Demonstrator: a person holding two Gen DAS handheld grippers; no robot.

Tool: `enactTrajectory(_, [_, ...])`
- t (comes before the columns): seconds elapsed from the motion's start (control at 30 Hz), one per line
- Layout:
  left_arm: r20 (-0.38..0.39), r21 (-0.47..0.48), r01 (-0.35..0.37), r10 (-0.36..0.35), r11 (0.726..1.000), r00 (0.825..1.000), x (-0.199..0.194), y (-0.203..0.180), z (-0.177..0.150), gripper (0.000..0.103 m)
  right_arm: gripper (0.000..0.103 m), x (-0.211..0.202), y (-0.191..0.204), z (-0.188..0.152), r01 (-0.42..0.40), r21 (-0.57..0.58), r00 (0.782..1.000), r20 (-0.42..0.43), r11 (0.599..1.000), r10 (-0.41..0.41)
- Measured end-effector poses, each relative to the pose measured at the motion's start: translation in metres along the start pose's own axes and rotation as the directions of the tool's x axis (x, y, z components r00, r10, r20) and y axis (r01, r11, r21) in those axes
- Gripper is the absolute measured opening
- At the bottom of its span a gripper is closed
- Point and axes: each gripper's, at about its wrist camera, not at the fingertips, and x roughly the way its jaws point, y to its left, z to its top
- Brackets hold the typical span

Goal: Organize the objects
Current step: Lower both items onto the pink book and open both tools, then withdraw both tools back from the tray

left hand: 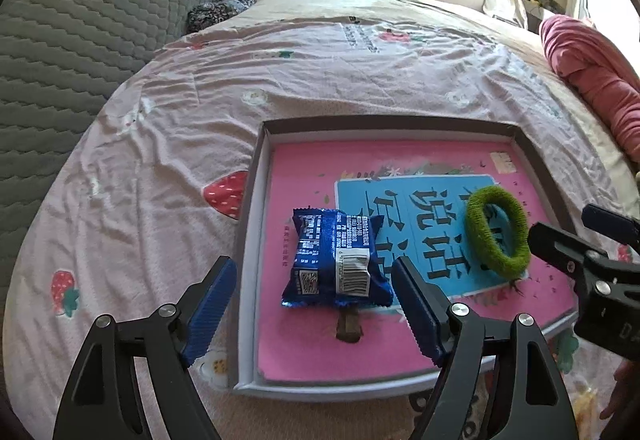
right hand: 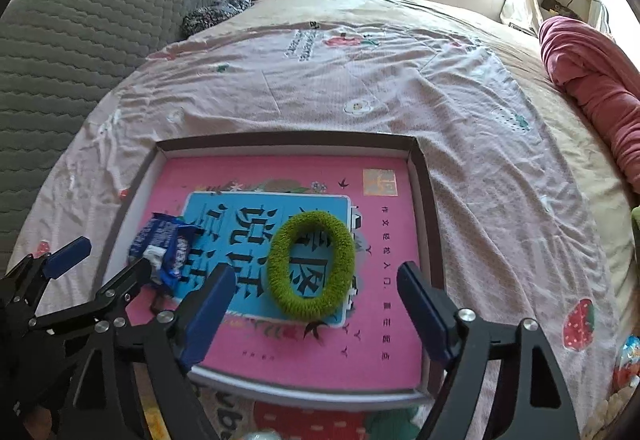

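- Left tongs gape open above the box's left part, ribbed blue pads clear of the crinkly blue foil snack packet lying between them.
- Shallow rectangular cardboard box sits on the wrinkled strawberry-print bedsheet, a glossy pink book filling it.
- Right tongs stand open over the box's right half, straddling without touching the fuzzy green oval hair tie on the book.

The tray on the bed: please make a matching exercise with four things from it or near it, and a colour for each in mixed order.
Things:
1. snack packet
2. hair tie
3. book cover, outer area
4. tray rim

Colours:
A. pink
B. dark brown
C. blue
D. green

Right pairs: 1-C, 2-D, 3-A, 4-B.

The snack packet and the hair tie both lie on the book inside the tray.
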Motion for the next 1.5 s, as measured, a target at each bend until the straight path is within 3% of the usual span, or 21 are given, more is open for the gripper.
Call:
enactTrajectory(0.5, [0.017,0.002,-0.007,0.007,1.000,1.000,-0.051,0.006,-0.015,0.093,0.096,-0.060,0.005,-0.022,-0.005,-0.001,0.999,0.044,1.000,0.005])
enactTrajectory(0.87, [0.026,-0.010,-0.008,0.009,1.000,1.000,-0.079,0.012,-0.028,0.094,0.098,-0.099,0.014,-0.033,-0.014,-0.022,0.996,0.084,1.000,0.016])
enactTrajectory(1.03, [0.027,-0.065,0.033,-0.031,0.997,0.999,-0.090,0.022,-0.038,0.094,0.100,-0.116,0.015,-0.045,-0.015,-0.034,0.995,0.100,0.999,0.018])
enactTrajectory(1.5, [0.054,-0.072,0.070,-0.066,0.995,0.996,-0.148,0.023,-0.071,0.094,0.100,-0.176,0.017,-0.077,-0.007,-0.059,0.987,0.161,0.998,0.017])
